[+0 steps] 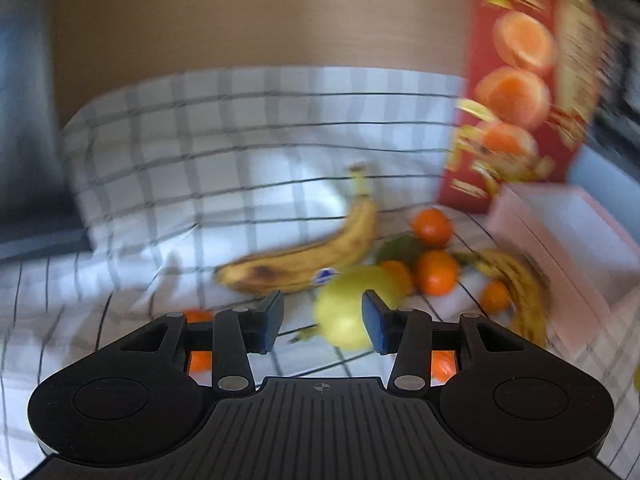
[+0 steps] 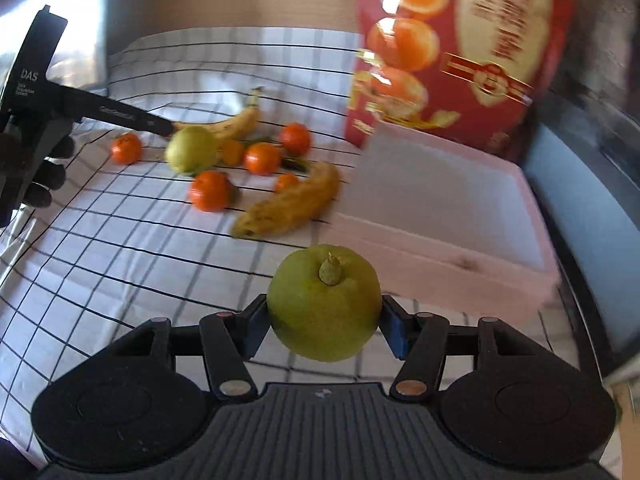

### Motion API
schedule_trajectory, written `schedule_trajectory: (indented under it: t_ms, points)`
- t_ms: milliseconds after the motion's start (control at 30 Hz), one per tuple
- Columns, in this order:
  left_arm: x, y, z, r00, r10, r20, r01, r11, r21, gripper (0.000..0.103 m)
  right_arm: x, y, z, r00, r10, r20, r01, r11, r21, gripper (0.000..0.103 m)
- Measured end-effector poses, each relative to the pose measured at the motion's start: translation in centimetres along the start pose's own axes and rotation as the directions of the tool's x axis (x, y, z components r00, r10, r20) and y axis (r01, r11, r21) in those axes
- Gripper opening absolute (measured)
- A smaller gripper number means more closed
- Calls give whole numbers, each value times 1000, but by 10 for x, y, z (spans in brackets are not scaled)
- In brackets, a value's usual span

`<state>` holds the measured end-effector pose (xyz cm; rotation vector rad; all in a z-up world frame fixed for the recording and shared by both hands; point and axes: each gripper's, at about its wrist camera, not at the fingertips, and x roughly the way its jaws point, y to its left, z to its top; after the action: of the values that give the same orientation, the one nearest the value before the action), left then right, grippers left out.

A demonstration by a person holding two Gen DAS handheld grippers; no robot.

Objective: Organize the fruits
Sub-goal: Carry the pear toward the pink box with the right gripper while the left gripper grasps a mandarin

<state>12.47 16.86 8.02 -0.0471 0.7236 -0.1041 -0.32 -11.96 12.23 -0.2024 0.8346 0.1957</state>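
My right gripper point(image 2: 324, 330) is shut on a green pear point(image 2: 324, 304), stalk towards the camera, held above the checked cloth just in front of a pale pink tray point(image 2: 400, 256). My left gripper point(image 1: 324, 322) is open with bare cloth between its pads. A yellow-green pear point(image 1: 344, 312) lies just beyond its right pad. In the right wrist view one finger point(image 2: 120, 114) of that left gripper reaches to this pear point(image 2: 192, 150). Two bananas point(image 2: 236, 122) point(image 2: 292, 204) and several mandarins point(image 2: 262, 158) lie on the cloth around it.
A tall red box point(image 2: 460, 52) printed with oranges stands behind the tray point(image 1: 560, 232). The white checked cloth point(image 2: 120, 260) covers the table. A gloved hand point(image 2: 40, 176) holds the left gripper at the left edge. A brown wall rises behind.
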Motion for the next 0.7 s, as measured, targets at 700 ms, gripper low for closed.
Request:
schedule_trajectory:
  t_ms: [700]
  points:
    - [66, -126, 15, 954, -219, -204, 251, 956, 150, 46, -23, -30, -25, 998, -58, -36, 62, 990, 129, 58]
